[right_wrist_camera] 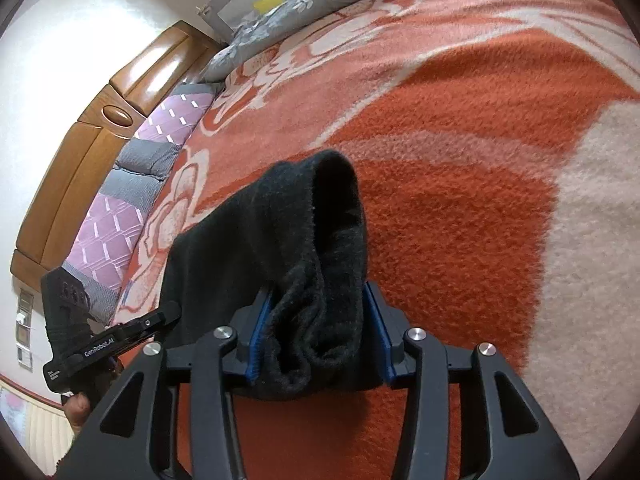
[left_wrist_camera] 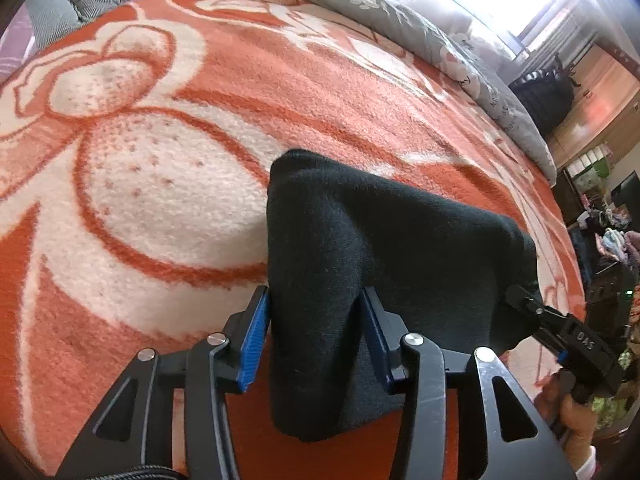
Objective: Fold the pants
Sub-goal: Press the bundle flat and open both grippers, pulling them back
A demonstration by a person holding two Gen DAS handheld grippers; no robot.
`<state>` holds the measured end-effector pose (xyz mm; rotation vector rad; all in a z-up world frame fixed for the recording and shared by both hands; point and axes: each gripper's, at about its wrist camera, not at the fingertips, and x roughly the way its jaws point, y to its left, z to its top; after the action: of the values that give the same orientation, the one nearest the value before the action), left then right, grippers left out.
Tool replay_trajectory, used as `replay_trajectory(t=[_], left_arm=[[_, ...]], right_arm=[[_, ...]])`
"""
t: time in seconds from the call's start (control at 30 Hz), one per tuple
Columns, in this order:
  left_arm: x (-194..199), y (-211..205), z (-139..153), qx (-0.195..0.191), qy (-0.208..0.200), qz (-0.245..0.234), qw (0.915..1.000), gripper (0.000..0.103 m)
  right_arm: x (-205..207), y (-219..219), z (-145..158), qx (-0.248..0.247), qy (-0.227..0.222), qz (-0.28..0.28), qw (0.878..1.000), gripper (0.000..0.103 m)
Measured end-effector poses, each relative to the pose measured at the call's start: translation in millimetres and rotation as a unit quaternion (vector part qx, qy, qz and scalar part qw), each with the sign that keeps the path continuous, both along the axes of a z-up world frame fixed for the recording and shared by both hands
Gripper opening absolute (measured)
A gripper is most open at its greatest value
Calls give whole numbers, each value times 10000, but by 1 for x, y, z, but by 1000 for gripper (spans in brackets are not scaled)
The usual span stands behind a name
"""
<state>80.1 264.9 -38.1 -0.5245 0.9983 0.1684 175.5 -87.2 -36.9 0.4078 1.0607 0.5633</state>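
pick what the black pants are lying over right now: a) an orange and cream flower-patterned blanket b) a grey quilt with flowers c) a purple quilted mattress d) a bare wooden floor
a: the black pants sit on the orange and cream blanket, bunched between the pads of each hand-held gripper; the grey quilt and the purple mattress lie only at the blanket's edges.

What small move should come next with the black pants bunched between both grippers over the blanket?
Probably lower both ends onto the orange blanket and let go. The black pants hang between the left gripper and the right gripper, a thick folded bundle in each set of jaws, and the blanket lies just beneath. Whether the pads are pressing on the cloth is hard to tell.
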Motion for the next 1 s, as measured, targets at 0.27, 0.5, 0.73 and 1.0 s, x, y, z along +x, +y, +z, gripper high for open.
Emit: replay_trajectory(t=[0.27, 0.5, 0.73, 1.0], left_arm=[[-15, -10, 10, 190, -70, 12, 9998, 59], [-31, -18, 16, 398, -115, 24, 9991, 68], [-47, -25, 24, 613, -220, 12, 9979, 70], [-72, -44, 45, 1442, -451, 94, 9885, 80]], right_arm=[[-18, -4, 23, -395, -515, -51, 9979, 47], [-30, 3, 24, -848, -706, 2, 9939, 49], [-41, 0, 28, -1030, -849, -125, 9910, 52], [-75, 12, 49, -1074, -1421, 77, 9840, 68]])
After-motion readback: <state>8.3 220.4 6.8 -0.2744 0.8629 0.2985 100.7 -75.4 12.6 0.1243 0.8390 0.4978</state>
